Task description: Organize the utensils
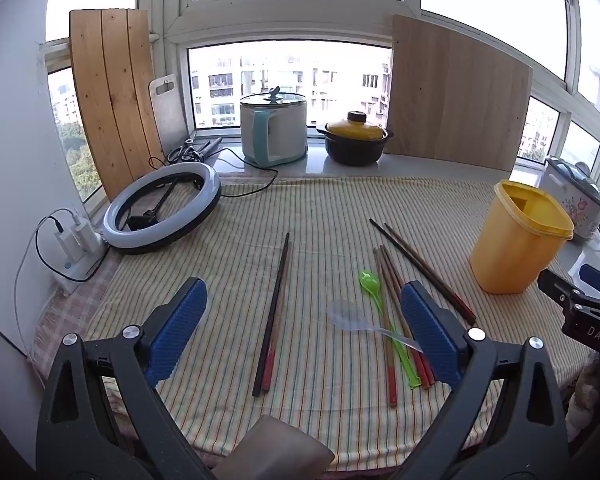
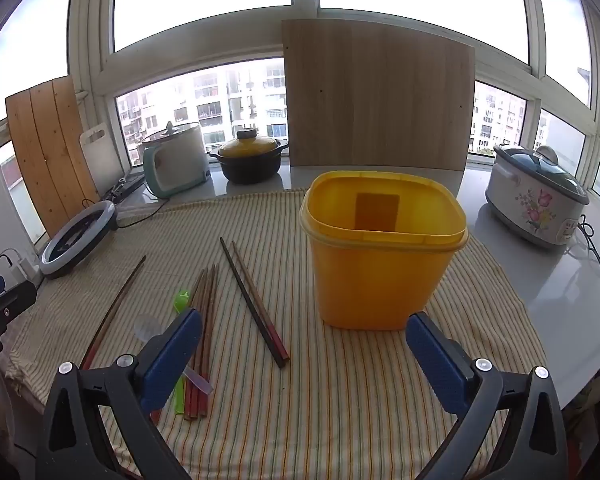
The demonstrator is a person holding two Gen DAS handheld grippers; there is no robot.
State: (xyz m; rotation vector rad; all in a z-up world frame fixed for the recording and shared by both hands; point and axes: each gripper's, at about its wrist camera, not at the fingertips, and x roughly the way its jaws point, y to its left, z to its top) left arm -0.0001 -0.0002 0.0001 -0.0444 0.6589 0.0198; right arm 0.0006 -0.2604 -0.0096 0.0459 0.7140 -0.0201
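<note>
Both the left gripper and right gripper hover with jaws apart, empty. Chopsticks and spoons overlap on the striped surface (thin, flat): a pinch could scatter them or topple the yellow container.

On the tablecloth, from the left wrist view: chopstick pair at centre; spoons and chopstick bundle at 3 o'clock; container farther at 2; ring light at 10; pots on the sill at 12.
</note>
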